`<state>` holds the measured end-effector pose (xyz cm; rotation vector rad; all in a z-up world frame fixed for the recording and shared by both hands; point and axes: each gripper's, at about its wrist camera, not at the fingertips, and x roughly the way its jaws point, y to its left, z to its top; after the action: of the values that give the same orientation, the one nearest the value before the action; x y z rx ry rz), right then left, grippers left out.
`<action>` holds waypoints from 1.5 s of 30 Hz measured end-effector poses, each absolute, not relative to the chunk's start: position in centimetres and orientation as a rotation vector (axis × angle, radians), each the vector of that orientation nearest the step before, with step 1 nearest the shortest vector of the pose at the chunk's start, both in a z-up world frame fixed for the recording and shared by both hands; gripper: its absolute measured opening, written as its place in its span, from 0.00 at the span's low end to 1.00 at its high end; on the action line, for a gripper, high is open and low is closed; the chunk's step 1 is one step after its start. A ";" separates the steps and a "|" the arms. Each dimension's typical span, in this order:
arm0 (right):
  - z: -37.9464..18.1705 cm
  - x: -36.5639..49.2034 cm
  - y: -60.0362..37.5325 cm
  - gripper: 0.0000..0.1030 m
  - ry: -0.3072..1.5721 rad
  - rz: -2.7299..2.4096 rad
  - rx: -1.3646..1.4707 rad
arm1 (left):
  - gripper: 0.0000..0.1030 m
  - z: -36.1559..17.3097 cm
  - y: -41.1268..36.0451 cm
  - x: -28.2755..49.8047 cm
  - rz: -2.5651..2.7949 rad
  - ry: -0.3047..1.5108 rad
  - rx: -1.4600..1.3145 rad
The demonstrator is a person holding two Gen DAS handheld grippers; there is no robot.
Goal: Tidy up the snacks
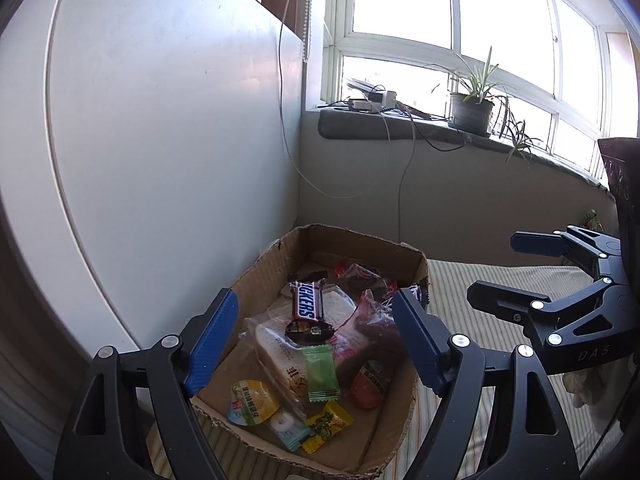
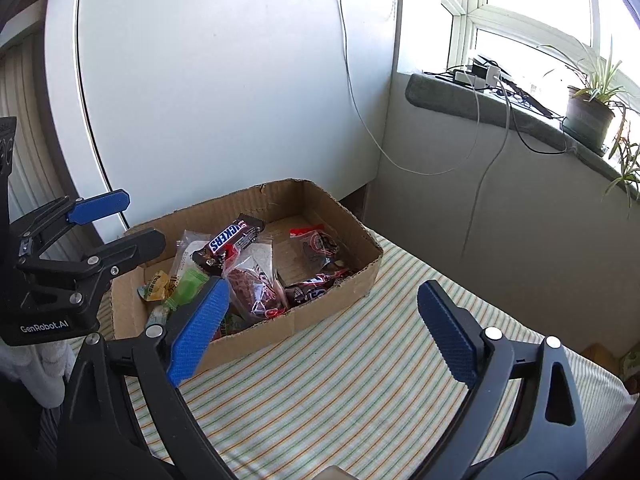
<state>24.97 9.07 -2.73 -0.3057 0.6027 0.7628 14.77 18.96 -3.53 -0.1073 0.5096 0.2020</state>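
**Snacks piled in an open cardboard box, both grippers empty**

Snacks lie heaped in a shallow cardboard box (image 1: 256, 276) that sits on a striped cloth (image 2: 340, 364) covering the surface, its far side close to a white panel (image 1: 160, 120). On top of the heap rests a Snickers bar (image 1: 307, 303), lying across a clear bag of pale bread slices (image 1: 280, 356). A green sachet (image 1: 320, 372) lies on that bag, with a yellow candy (image 1: 328, 426) and a round yellow-lidded cup (image 1: 252, 402) at the near end of the box. A clear bag of dark red-brown pieces (image 2: 252, 284) sits along the box's right side, and more dark wrappers lie at the far end.

The left gripper (image 1: 316, 340) hovers over the near part of the box, its blue-padded fingers (image 1: 212, 340) spread wide with nothing clamped between them. The right gripper (image 2: 320, 328) hangs over the cloth beside the box, its fingers (image 2: 448, 336) also spread wide and empty; its left finger overlaps the box's near corner in the right wrist view. A potted plant (image 1: 472, 108) stands on the window ledge behind.
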 end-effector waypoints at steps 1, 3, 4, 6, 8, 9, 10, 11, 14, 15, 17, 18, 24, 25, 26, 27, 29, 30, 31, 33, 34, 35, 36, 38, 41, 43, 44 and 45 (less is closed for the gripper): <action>-2.6 24.9 8.8 0.97 0.598 0.758 -0.306 | 0.77 -3.5 18.9 14.7 0.203 0.509 -0.107; -2.4 24.6 8.4 0.98 0.592 0.746 -0.305 | 0.77 -3.4 18.7 14.6 0.209 0.506 -0.107; -2.4 24.5 8.2 0.98 0.590 0.738 -0.305 | 0.77 -3.4 18.6 14.4 0.216 0.503 -0.108; -2.3 24.1 7.7 0.98 0.586 0.722 -0.300 | 0.78 -3.3 18.4 14.2 0.225 0.500 -0.104; -2.3 23.8 7.2 0.98 0.588 0.711 -0.287 | 0.79 -3.4 18.0 13.8 0.223 0.496 -0.101; -2.3 23.6 6.9 0.98 0.590 0.704 -0.278 | 0.80 -3.4 17.7 13.6 0.220 0.496 -0.100; -2.3 23.3 6.6 0.98 0.590 0.699 -0.271 | 0.81 -3.5 17.5 13.3 0.217 0.494 -0.102; -2.3 22.9 6.4 0.98 0.587 0.694 -0.268 | 0.81 -3.6 17.4 13.1 0.214 0.494 -0.102; -2.2 21.9 5.6 0.98 0.568 0.669 -0.273 | 0.81 -3.9 16.8 12.5 0.209 0.498 -0.099; -2.1 21.6 5.4 0.98 0.562 0.663 -0.275 | 0.81 -3.9 16.6 12.4 0.210 0.499 -0.096; -2.1 21.0 4.9 0.99 0.554 0.653 -0.276 | 0.81 -4.0 16.2 12.0 0.209 0.498 -0.092; -2.1 20.7 4.7 1.00 0.552 0.653 -0.276 | 0.81 -4.0 16.0 11.8 0.208 0.495 -0.092; -2.2 19.6 3.8 1.00 0.539 0.619 -0.301 | 0.81 -4.4 15.4 11.2 0.216 0.495 -0.093; -2.2 19.5 3.6 1.00 0.538 0.617 -0.302 | 0.81 -4.5 15.4 11.2 0.217 0.497 -0.093; -2.2 19.4 3.5 1.00 0.538 0.616 -0.303 | 0.81 -4.5 15.3 11.2 0.218 0.499 -0.093; -2.2 19.2 3.4 1.00 0.536 0.613 -0.302 | 0.81 -4.6 15.3 11.2 0.218 0.499 -0.095; -2.1 19.0 3.1 1.00 0.531 0.607 -0.304 | 0.81 -4.6 15.3 11.1 0.218 0.500 -0.098; -2.1 18.8 2.9 1.00 0.529 0.605 -0.304 | 0.81 -4.6 15.3 11.0 0.219 0.499 -0.099; -2.1 18.8 2.9 1.00 0.528 0.602 -0.304 | 0.81 -4.6 15.3 11.0 0.220 0.498 -0.100; -2.2 18.7 2.7 1.00 0.532 0.602 -0.303 | 0.81 -4.6 15.3 11.0 0.220 0.497 -0.102; -2.3 18.6 2.7 1.00 0.534 0.603 -0.304 | 0.81 -4.6 15.3 10.9 0.222 0.497 -0.105; -2.3 18.6 2.6 1.00 0.534 0.602 -0.307 | 0.81 -4.6 15.4 10.9 0.224 0.497 -0.107; -2.3 18.6 2.6 1.00 0.534 0.600 -0.310 | 0.81 -4.6 15.4 10.9 0.223 0.498 -0.109; -2.4 18.5 2.7 1.00 0.532 0.600 -0.313 | 0.81 -4.7 15.4 10.8 0.226 0.497 -0.109; -2.4 18.4 2.7 1.00 0.532 0.603 -0.312 | 0.81 -4.7 15.4 10.8 0.227 0.498 -0.108; -2.4 18.4 2.7 1.00 0.531 0.603 -0.313 | 0.81 -4.8 15.4 10.8 0.226 0.498 -0.108; -2.4 18.4 2.7 1.00 0.533 0.603 -0.310 | 0.81 -4.8 15.4 10.8 0.227 0.497 -0.107; -2.4 18.4 2.6 1.00 0.534 0.604 -0.310 | 0.81 -4.8 15.4 10.8 0.228 0.496 -0.106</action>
<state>18.39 2.64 -2.43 -0.3098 0.5345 0.6042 10.80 15.43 -4.77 -0.1061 0.4964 0.2276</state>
